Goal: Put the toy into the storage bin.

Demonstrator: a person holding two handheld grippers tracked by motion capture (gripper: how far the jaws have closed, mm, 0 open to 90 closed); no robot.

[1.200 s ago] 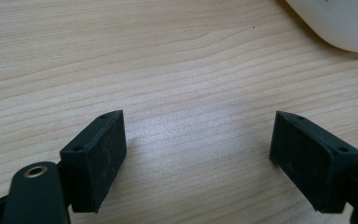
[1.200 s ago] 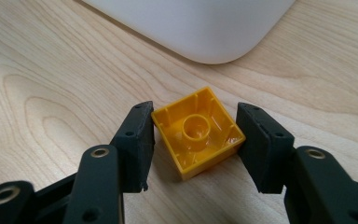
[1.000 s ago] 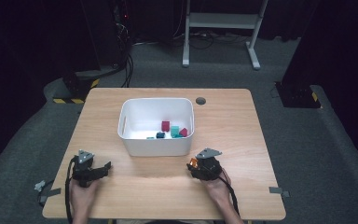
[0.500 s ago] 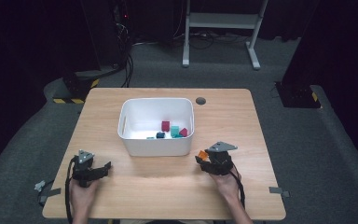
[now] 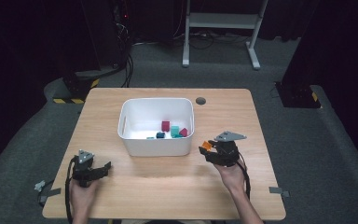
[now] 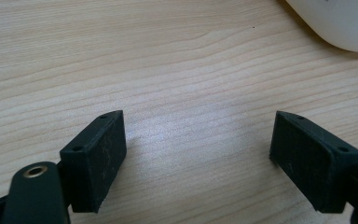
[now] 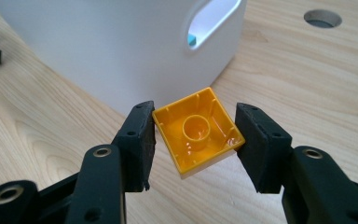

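— So, where is the orange brick (image 7: 198, 138) right now?

— Clamped between the two black jaws of the right gripper (image 7: 195, 142). In the right gripper view its hollow underside faces the camera, with the round tube in the middle, and a jaw presses on each side of it. It is tilted, one corner pointing up toward the white bin (image 7: 121, 46).

— Is it touching the bin?

— No. It sits just in front of the bin's wall, near the corner below the handle slot, and clear of the wooden table (image 7: 307, 84). In the high view the right gripper (image 5: 206, 148) is raised just beside the bin's right front corner, with the brick (image 5: 206, 145) showing as an orange spot at its tip and the person's right hand (image 5: 230, 173) behind it.

— And the other one?

— The left gripper (image 5: 103, 168) is low at the table's front left, held by the left hand (image 5: 81, 189), well apart from the bin (image 5: 135, 140). In the left gripper view its jaws stand wide apart with bare wood grain between them, and a curve of the bin's wall sits at the upper right.

— What's inside the bin?

— A few small bricks: a dark red one (image 5: 165, 125), a teal one (image 5: 174, 131), a magenta one (image 5: 183, 132) and a dark teal one (image 5: 160, 135), gathered toward the right half. A round hole (image 5: 200, 101) lies in the tabletop behind the bin.
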